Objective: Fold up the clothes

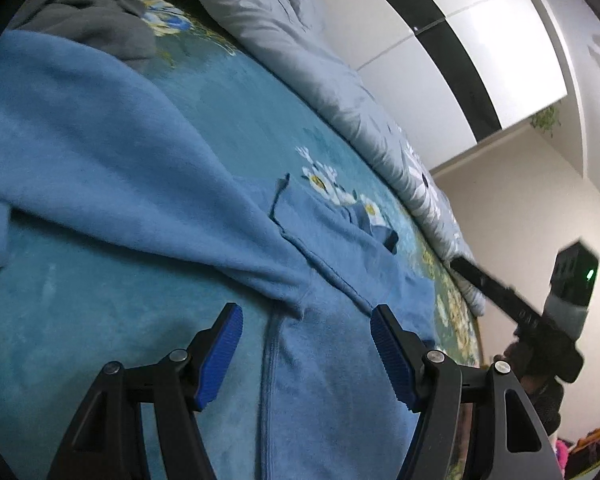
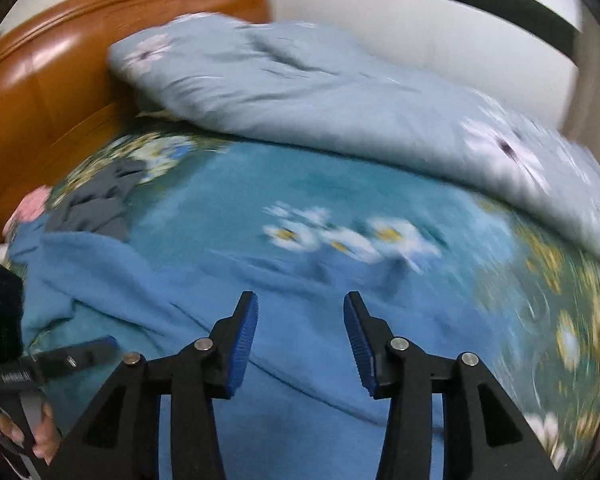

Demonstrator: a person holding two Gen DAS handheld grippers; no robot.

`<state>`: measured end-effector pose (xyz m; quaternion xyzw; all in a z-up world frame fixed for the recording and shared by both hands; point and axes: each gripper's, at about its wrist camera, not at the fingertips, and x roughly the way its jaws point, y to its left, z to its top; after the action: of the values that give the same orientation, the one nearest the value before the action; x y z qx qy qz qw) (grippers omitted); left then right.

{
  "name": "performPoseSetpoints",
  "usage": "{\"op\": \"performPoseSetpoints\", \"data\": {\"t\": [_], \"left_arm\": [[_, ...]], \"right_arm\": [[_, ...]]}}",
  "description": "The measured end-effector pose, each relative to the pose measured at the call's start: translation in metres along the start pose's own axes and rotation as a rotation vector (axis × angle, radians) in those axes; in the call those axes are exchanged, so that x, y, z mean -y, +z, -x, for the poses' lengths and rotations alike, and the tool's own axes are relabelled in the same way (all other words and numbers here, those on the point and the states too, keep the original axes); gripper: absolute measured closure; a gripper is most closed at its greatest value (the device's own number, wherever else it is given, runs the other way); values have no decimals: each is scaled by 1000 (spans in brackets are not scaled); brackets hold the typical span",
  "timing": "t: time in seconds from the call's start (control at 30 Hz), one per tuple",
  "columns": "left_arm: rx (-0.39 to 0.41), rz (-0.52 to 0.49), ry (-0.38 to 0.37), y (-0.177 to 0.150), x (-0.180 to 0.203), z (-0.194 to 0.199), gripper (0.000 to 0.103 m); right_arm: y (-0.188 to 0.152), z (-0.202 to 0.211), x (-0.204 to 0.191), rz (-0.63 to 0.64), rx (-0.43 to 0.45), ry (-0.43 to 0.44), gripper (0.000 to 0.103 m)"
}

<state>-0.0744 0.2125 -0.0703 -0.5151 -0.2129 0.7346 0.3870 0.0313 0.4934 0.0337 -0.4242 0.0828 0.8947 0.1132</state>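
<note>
The blue fleece garment [image 1: 112, 148] lies spread on the bed [image 1: 236, 112], running from under and between the fingers of the left gripper [image 1: 306, 344] away to their far left, where its edge is cut off by the lens rim. Those fingers stand wide apart with nothing between them, hovering over a seam; whether the pads [image 1: 220, 360] touch the cloth cannot be told. Just ahead of the right-hand finger a pocket-like flap [image 1: 332, 236] shows, partly folded. In the right wrist view the right gripper [image 2: 300, 340] is likewise spread and holds nothing, with the same garment [image 2: 284, 364] below and ahead of its fingers; motion blur smears the garment's far edge into the floral bedsheet [image 2: 340, 236], so the boundary is hard to place. Far ahead and left of the fingers sits a crumpled grey garment [image 2: 96, 204], its shape unclear. A pale quilt [image 2: 320, 100] is heaped beyond the fingers, against the wooden headboard [image 2: 40, 92].
</note>
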Motion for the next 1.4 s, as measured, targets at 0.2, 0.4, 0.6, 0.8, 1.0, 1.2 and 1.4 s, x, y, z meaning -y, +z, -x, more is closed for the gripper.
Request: {"op": "performPoseSetpoints", "data": {"t": [0.2,0.4,0.6,0.8,1.0,1.2,1.4], "left_arm": [[-23,-95,0,18,22,-22,32],[-18,-169,13,37,38,-43,32],[-71,-161,-14,41,30,-67,32],[-50,-71,-92,48,16,-45,32],[11,-55,-65,57,3,-23,25],[-55,61,-131,55,-17,-36,25],[-48,107,-158,57,-29,-30,25]], "right_arm": [[-52,6,88,-199,-49,-104,57],[-84,7,127,-247,-122,-147,57],[-91,-14,105,-164,-156,-186,57],[-97,-15,116,-230,-155,-250,57],[-71,11,58,-91,-20,-133,57],[-44,-47,-30,136,-62,-12,57],[-37,-96,-84,312,-87,-35,57]]}}
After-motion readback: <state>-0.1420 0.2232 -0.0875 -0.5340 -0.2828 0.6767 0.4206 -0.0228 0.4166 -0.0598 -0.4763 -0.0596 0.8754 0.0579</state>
